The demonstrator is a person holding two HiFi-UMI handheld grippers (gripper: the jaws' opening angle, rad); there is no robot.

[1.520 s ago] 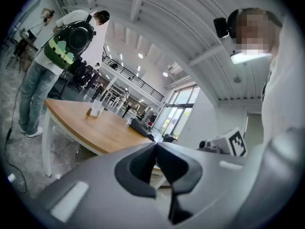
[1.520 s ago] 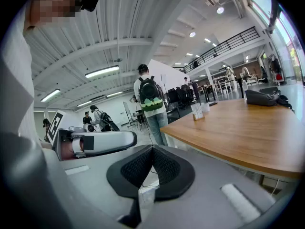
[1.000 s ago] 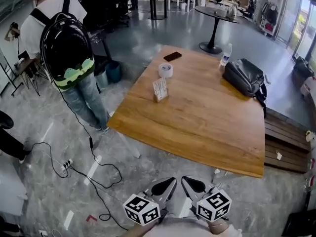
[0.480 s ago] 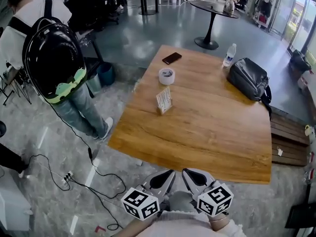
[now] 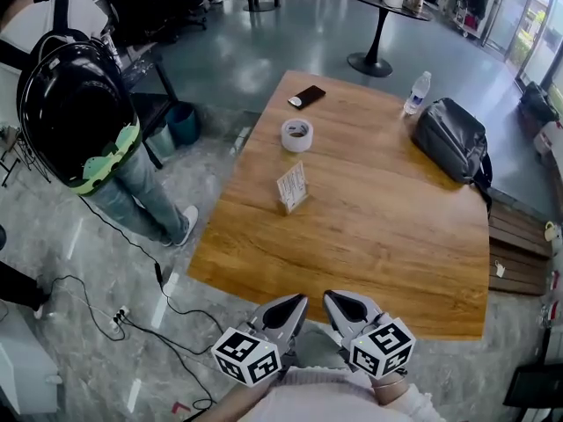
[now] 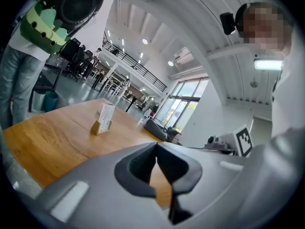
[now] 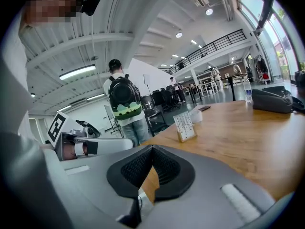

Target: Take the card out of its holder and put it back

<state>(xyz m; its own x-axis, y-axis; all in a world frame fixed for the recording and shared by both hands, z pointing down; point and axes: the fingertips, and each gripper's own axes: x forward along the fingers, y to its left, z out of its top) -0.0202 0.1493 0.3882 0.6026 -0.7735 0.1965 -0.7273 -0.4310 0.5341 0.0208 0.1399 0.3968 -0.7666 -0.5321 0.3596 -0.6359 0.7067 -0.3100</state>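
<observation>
A white printed card (image 5: 291,183) stands upright in a small wooden holder (image 5: 289,205) near the middle of the wooden table (image 5: 387,236). The left gripper view shows the card (image 6: 106,115) far ahead on the left, and the right gripper view shows the card (image 7: 184,125) ahead too. My left gripper (image 5: 287,308) and right gripper (image 5: 341,306) hang side by side at the table's near edge, well short of the card. Both are shut with nothing between the jaws.
On the table's far part lie a roll of white tape (image 5: 296,134), a dark phone (image 5: 306,97), a water bottle (image 5: 417,93) and a black bag (image 5: 453,139). A person with a black backpack (image 5: 75,104) stands left of the table. Cables (image 5: 167,315) trail across the floor.
Both grippers have come forward toward the table, staying side by side and shut. The table and card now sit nearer in the head view.
</observation>
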